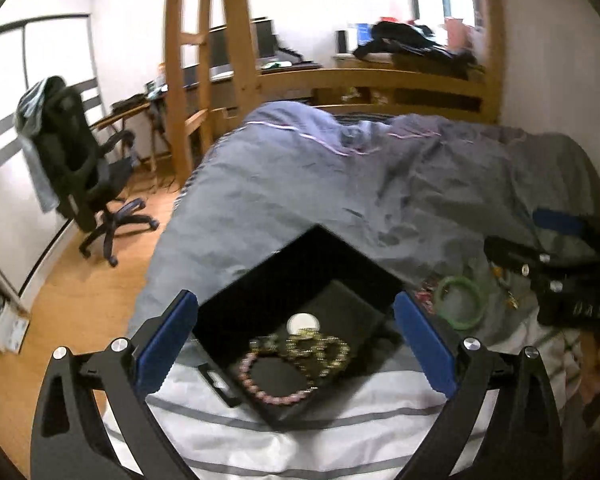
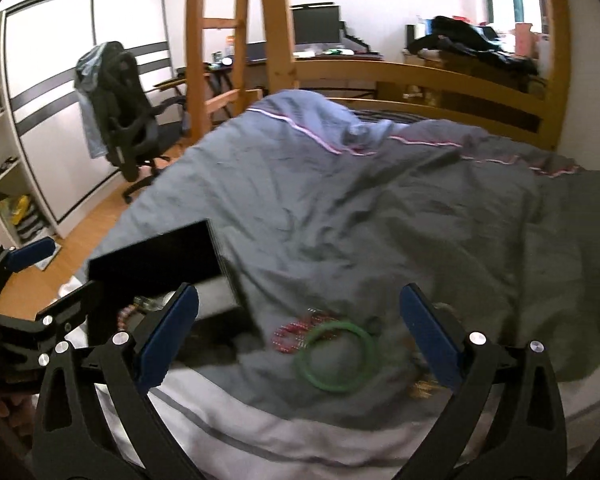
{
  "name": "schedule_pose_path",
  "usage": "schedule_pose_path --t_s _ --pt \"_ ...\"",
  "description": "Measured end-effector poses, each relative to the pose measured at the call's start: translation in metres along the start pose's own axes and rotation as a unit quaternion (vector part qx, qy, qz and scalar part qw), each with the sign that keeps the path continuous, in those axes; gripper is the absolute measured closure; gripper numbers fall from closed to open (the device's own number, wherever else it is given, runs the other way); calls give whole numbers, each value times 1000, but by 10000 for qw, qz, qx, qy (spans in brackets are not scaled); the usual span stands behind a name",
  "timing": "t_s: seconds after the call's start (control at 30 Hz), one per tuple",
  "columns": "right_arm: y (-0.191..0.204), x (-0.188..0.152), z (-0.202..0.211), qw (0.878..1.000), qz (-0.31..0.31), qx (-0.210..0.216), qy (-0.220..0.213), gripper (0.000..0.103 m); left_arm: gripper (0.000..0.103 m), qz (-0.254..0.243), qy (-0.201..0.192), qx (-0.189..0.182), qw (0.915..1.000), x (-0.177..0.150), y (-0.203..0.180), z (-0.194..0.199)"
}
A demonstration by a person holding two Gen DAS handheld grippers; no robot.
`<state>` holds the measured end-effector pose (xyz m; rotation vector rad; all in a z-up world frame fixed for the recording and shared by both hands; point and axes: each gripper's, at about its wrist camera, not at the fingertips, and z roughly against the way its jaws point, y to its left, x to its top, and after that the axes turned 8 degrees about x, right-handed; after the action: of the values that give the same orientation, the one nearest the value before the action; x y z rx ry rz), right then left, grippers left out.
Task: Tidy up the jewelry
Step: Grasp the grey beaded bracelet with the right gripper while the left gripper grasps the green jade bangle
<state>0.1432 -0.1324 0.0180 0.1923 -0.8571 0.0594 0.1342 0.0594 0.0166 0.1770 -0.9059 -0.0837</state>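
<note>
An open black jewelry box [image 1: 260,292] lies on the bed, its lid raised at the back. Inside lie a pink bead bracelet [image 1: 276,396], a gold bead strand [image 1: 320,348] and a white round piece [image 1: 302,323]. My left gripper [image 1: 296,344] is open, its blue pads either side of the box. A green bangle [image 2: 334,356] lies on the grey duvet beside a red bead bracelet [image 2: 296,334] and small gold pieces [image 2: 422,388]. My right gripper [image 2: 298,336] is open just above the bangle. The box [image 2: 156,256] stands to its left.
The grey duvet [image 2: 380,208] covers the bed, with a white striped sheet [image 1: 300,440] at the near edge. A wooden bunk frame and ladder [image 2: 276,20] stand behind. An office chair [image 2: 128,116] stands on the wood floor at left, by a wardrobe and shelves [image 2: 4,184].
</note>
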Motion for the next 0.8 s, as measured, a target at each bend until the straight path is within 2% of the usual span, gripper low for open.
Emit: schedule_pose_path --t_s 0.17,0.27,0.37,0.47,0.6,0.7,0.77,0.8 --pt "-31 -1 20 9989 -60 -466 12 4 6 95 180 -344 9992 0 -18 -5" --pt "-46 -2 33 9984 -174 -531 -51 4 6 246 293 -535 9978 -3 -26 -9" --pt "-58 -5 40 9979 -198 -618 -61 4 6 584 482 -928 9928 -6 -38 -17" --pt "-73 -15 43 9976 -252 -648 -43 4 6 846 686 -1434 9836 -12 -55 -30" --pt "-94 -33 39 9978 -334 -578 2 4 6 167 531 -1350 9893 -20 -97 -38" --pt "-106 -45 31 9982 -403 -449 6 5 6 -322 448 -1342 9894 -26 -123 -38" --pt "-114 -56 23 9989 -399 -242 43 20 6 -565 452 -1350 9882 -32 -137 -43" --pt "-117 -60 18 9990 -397 -193 98 32 6 -723 490 -1379 9866 -35 -145 -48"
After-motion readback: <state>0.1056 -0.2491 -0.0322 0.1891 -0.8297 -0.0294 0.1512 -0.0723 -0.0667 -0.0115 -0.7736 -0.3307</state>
